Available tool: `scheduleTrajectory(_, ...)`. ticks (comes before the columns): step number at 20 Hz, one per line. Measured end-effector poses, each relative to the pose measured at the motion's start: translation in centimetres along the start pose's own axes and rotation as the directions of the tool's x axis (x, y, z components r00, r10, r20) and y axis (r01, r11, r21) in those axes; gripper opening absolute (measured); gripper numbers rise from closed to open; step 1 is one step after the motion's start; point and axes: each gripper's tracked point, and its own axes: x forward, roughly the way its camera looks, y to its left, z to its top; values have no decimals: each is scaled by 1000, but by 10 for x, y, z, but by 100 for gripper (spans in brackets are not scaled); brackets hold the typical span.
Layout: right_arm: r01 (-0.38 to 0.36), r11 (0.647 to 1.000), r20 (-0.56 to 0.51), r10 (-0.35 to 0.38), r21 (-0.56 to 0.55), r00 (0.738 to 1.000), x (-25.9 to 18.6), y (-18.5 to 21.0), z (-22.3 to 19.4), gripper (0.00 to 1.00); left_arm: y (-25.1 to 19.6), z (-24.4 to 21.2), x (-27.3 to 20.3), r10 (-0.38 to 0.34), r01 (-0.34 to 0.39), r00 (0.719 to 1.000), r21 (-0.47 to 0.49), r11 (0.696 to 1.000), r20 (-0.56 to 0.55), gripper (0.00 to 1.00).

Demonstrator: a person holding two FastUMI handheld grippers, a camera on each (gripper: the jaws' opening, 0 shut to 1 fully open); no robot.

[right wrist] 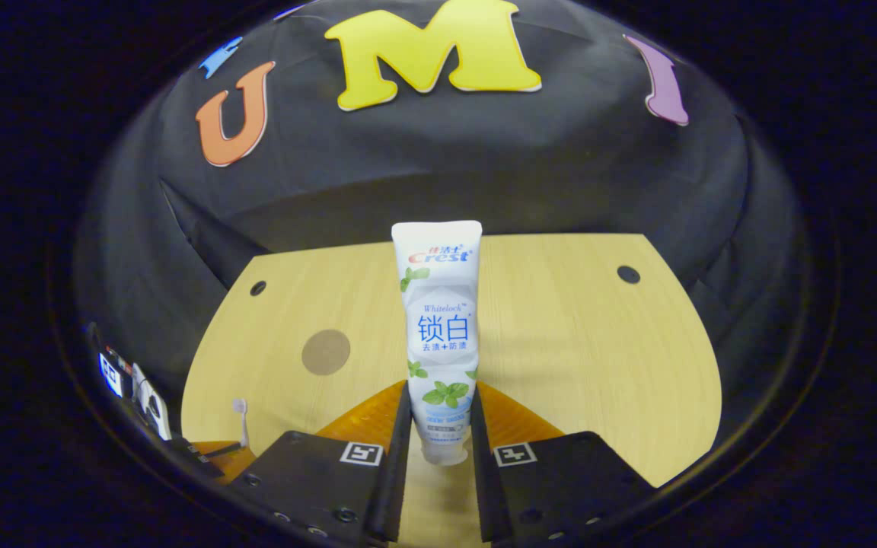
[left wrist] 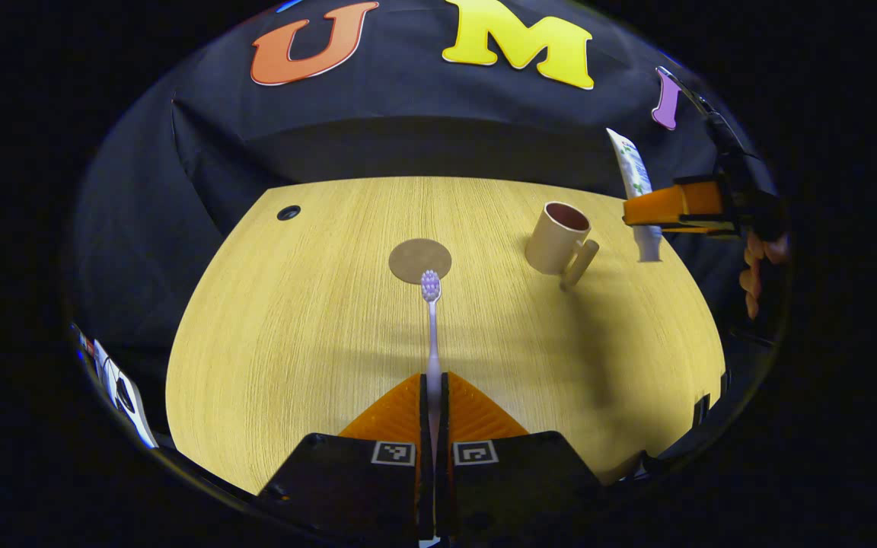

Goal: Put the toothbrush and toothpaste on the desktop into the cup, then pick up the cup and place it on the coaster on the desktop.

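Observation:
My left gripper (left wrist: 433, 380) is shut on the handle of a pale toothbrush (left wrist: 432, 327), whose bristle head points forward over the near rim of the round brown coaster (left wrist: 420, 260). A beige cup (left wrist: 558, 238) with a handle stands right of the coaster. In the right gripper view my right gripper (right wrist: 441, 396) is shut on a white toothpaste tube (right wrist: 438, 327), held upright above the wooden desktop (right wrist: 575, 342). The left gripper view has that tube (left wrist: 633, 179) hanging in the other gripper (left wrist: 655, 209), up and to the right of the cup. The coaster (right wrist: 326, 352) lies low at the left.
The wooden desktop (left wrist: 294, 327) ends in a curved front edge, with a small dark hole (left wrist: 288, 212) at its back left and others (right wrist: 627, 274) near the back corners. Black cloth hangs behind. A hand (left wrist: 758, 266) holds the right gripper at the far right.

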Motion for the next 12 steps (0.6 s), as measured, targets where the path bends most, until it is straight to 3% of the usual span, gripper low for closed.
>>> scheduleTrajectory(7,-21,1000,233,24,-16,972,55,11,63,37,3,25,-9,15,-15,998,-10,1000,63,4)
scheduleTrajectory(12,-21,1000,282,27,-23,959,94,5,57,37,-2,26,-8,15,-14,998,-23,1000,58,4)
